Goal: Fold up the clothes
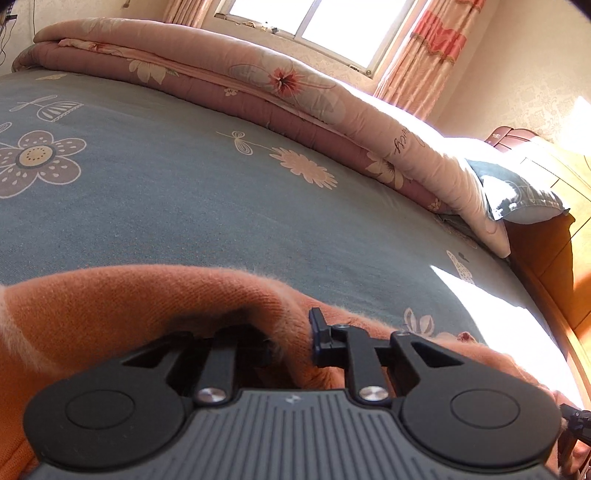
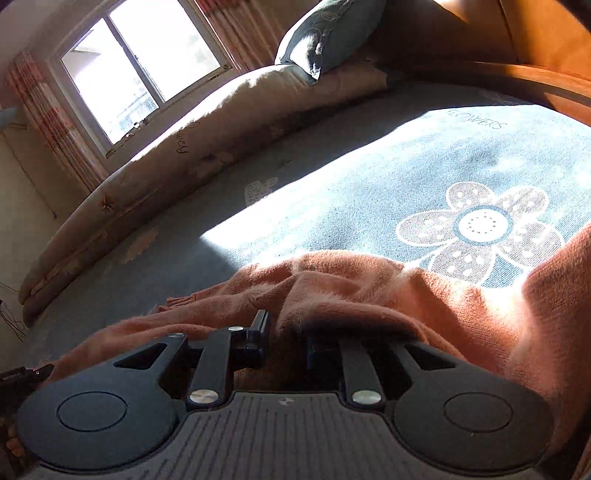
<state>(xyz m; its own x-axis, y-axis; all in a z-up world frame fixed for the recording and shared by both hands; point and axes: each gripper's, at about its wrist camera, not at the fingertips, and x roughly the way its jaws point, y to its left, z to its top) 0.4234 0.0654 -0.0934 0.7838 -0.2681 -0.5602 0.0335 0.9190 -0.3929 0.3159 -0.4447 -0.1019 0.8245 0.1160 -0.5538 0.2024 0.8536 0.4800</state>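
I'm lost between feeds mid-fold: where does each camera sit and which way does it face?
Left wrist: sits on the left hand-held gripper, angled down across the bed sheet toward the folded quilt and window; its fingers pinch the orange sweater.
Right wrist: sits on the right hand-held gripper, facing the sunlit sheet, pillow and window; sweater bunched between its fingers.
Shared: sweater, sheet, quilt, pillow, window.

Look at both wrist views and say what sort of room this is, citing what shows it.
Most likely a bedroom: a bed with a blue flowered sheet, a folded floral quilt along its far side, a pillow and a curtained window.
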